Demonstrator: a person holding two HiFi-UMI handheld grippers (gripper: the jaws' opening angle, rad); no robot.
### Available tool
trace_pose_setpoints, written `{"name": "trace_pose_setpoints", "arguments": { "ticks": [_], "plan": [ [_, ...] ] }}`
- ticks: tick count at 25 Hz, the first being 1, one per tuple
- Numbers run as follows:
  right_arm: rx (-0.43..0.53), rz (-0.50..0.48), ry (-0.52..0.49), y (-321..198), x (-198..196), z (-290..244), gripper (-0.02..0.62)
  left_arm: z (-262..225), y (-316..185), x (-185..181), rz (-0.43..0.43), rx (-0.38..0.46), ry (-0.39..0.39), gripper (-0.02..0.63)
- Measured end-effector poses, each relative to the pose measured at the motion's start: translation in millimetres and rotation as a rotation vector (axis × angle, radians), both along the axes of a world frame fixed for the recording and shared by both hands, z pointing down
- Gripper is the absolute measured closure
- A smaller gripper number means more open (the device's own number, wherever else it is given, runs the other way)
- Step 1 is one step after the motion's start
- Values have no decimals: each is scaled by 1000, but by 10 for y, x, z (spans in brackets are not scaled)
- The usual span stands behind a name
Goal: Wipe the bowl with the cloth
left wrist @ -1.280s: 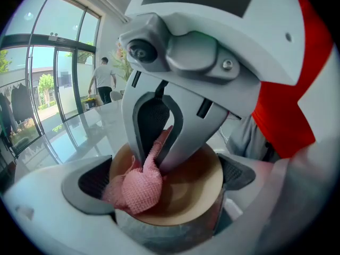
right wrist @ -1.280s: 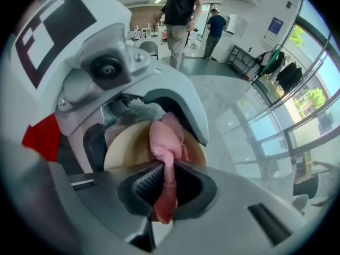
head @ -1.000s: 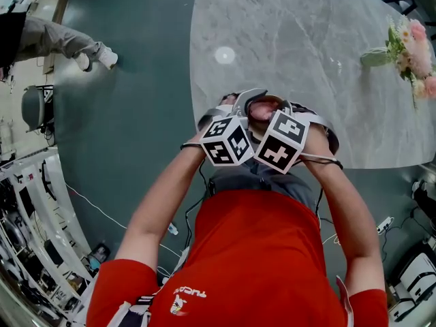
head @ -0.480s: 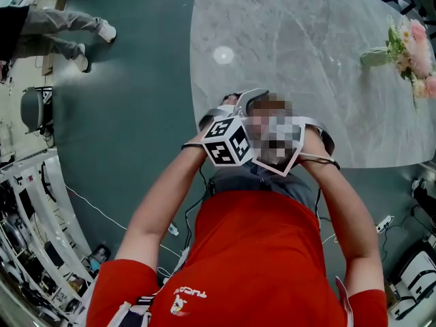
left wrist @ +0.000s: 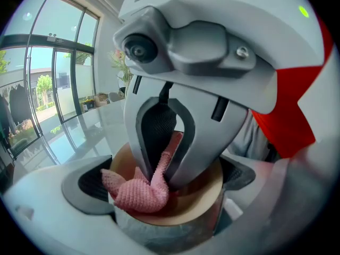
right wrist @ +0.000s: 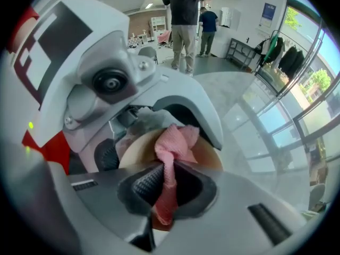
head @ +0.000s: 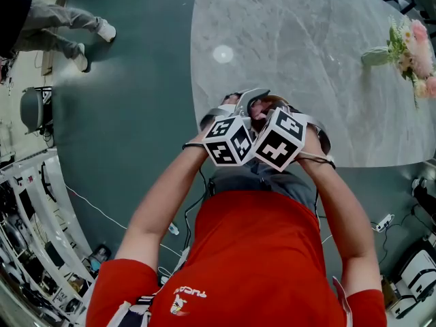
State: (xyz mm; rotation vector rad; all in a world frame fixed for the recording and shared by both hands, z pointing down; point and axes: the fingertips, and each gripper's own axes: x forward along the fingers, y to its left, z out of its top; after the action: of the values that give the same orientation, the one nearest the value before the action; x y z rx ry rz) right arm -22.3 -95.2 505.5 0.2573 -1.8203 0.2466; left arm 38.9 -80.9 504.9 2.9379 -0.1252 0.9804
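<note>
now, right gripper (right wrist: 167,187): its jaws are clenched tight on a thin bit of the pink cloth (right wrist: 175,142). the puffy end of the cloth sits inside the bowl (left wrist: 207,198).
left gripper (left wrist: 167,195): its jaws hug the bowl, one pad on each side of the outer wall.
bowl: tan inside, grey outside. it is held up in the air close to the person's chest, near the edge of the table (head: 306,60).
around: flowers (head: 409,46) are far off on the table. people (right wrist: 186,9) stand well away on the floor.
step, i think: rubbing the inside of the bowl.
could go wrong: only a thin bit of cloth is pinched, so a hard rub may pull it out of the jaws.
also: pushing too hard may tip the bowl out of the left jaws, and it would fall.
</note>
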Motion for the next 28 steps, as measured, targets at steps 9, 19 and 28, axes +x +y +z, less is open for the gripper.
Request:
{"name": "trace_pose_setpoints", "arguments": {
  "ticks": [9,19,28],
  "plan": [
    [42,8,23,-46,55,7,572,-28,17,6,-4,-1,24,20],
    [51,-19,32,-48,78,28,572,-117,-12,18,-49,3,89,20],
    [71,-2,-17,-28,69,-92,572,-258,17,-98,-75,12,102,20]
  ]
}}
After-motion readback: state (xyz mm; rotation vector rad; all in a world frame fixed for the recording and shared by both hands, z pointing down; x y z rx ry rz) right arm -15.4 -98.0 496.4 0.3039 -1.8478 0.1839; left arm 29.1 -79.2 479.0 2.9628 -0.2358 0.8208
